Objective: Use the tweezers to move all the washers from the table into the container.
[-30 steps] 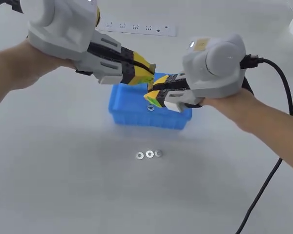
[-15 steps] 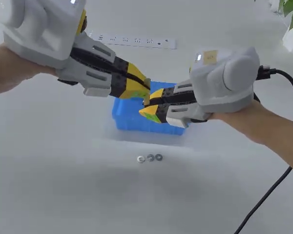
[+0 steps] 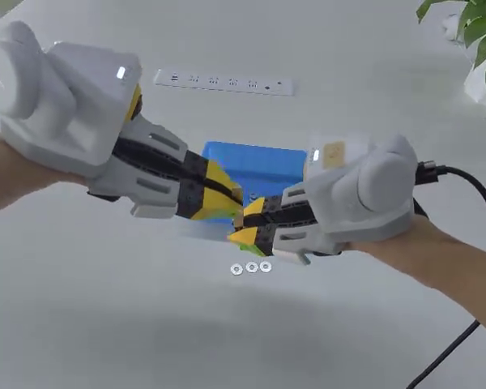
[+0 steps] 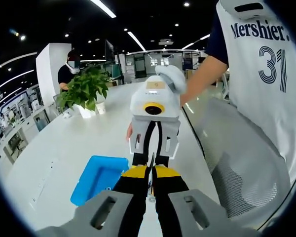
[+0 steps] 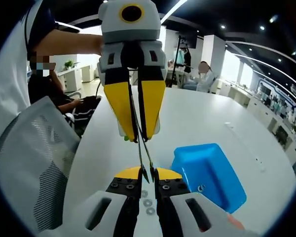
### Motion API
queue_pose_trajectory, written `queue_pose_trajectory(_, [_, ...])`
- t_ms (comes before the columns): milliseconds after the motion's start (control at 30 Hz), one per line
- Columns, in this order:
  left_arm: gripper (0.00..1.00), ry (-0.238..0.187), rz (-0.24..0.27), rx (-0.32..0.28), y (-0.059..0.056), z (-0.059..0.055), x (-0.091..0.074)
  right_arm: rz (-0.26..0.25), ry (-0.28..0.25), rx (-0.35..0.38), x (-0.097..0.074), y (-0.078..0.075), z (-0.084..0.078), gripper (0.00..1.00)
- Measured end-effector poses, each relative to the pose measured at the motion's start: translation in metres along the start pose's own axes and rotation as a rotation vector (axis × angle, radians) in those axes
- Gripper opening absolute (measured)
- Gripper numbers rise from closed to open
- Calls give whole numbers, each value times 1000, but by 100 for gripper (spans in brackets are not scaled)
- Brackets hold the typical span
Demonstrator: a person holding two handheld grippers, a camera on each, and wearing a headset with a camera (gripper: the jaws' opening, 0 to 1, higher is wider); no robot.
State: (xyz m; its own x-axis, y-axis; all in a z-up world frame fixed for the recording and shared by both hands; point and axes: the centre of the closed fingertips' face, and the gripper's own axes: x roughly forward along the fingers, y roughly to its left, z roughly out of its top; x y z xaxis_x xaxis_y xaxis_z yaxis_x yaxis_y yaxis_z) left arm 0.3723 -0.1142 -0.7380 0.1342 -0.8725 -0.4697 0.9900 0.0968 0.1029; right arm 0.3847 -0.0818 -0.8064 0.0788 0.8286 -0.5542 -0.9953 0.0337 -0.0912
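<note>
Firmly, both jaws tight around tweezers (image 5: 138,148)

Our bulky light-grey plastic left claw (image 3: 236,197) and matching right claw (image 3: 240,233) have black ribbed necks, small screws and yellow tips. A black cable (image 3: 470,194) leaves the right one. Our white jersey (image 4: 266,113), navy-sleeved, reads "Mershier 31" in navy.

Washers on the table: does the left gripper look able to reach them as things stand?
Likely yes: the three washers lie on bare table just below the left gripper, whose tweezers point toward them; only the right gripper sits close by the tips.
</note>
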Motion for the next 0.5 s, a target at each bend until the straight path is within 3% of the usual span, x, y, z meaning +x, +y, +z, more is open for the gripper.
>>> queue_pose_trajectory(200, [7, 19, 4, -15, -9, -13, 3, -7, 22, 3, 8, 11, -12, 11])
queue_pose_trajectory(500, [7, 12, 19, -53, -13, -27, 12, -26, 44, 31, 14, 12, -28, 11])
